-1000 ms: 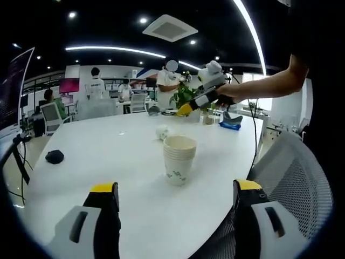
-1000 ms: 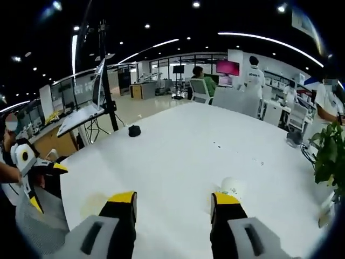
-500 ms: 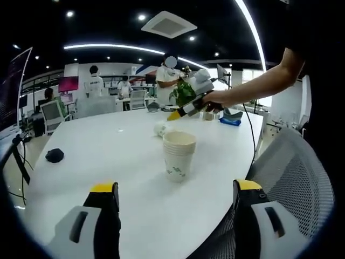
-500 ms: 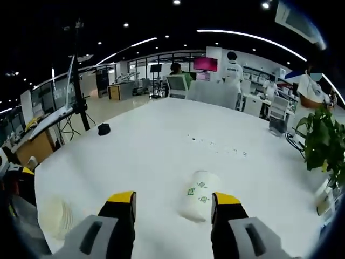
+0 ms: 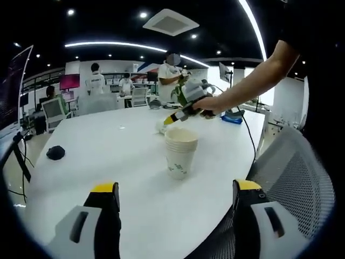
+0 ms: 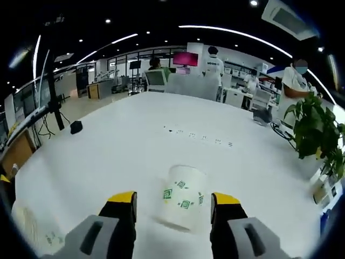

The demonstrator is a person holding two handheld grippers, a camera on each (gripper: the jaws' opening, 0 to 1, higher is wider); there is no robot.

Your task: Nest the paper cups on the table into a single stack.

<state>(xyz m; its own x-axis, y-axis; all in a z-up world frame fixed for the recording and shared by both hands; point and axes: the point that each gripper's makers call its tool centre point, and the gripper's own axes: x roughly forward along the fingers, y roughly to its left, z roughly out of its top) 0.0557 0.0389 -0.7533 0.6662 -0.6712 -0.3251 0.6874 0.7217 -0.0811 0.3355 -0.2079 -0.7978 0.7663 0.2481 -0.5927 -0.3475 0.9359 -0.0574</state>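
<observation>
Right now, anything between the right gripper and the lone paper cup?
Nothing visible. The cup lies on its side on the white table, just ahead of the open right gripper, in line with the gap between its jaws.

Place: open-plan office
Table: large white meeting table point(image 6: 135, 140)
Seating: mesh office chair point(image 5: 294, 178)
Background: desks, wall screen point(image 6: 185, 58), people standing
Ceiling: dark, strip lights, air-conditioning vent point(image 5: 172, 21)
Greenery: potted plant point(image 6: 315, 132)
</observation>
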